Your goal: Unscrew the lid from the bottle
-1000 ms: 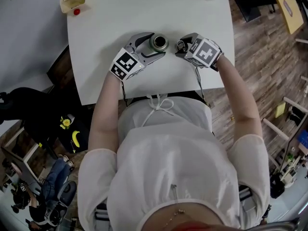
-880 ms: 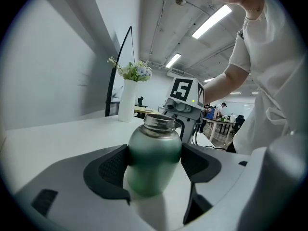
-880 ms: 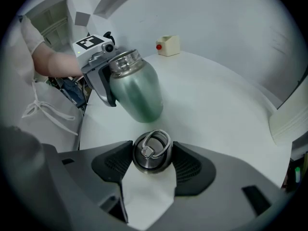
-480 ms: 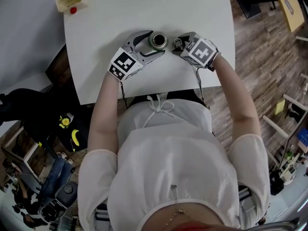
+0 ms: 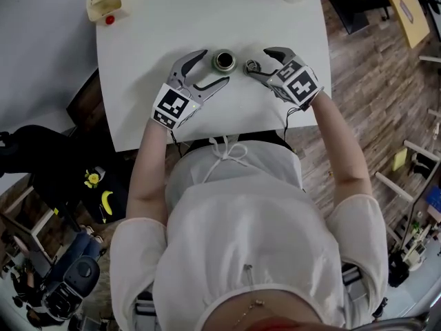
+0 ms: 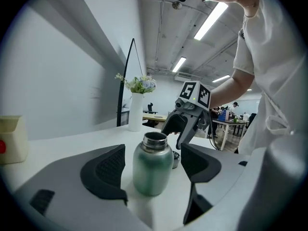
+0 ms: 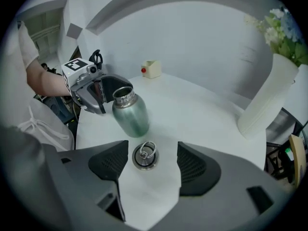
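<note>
**Open bottle upright on the white table, lid off beside it**

Far left of the bottle sits a cream box [image 5: 105, 2] on the table [image 5: 151, 26]; what it holds cannot be told. The left gripper [image 5: 213, 67] has its jaws wide apart on either side of the bottle [image 5: 224, 61], pads clear of it. The bottle's long axis is vertical and its open mouth points up. The head view looks into its dark neck, while the left gripper view alone shows its green wall. Just right of the bottle the lid [image 5: 252, 66] lies flat, ring uppermost in the right gripper view. It lies between the right gripper's [image 5: 258, 62] jaws, which have just been opening and do not touch it.
</note>
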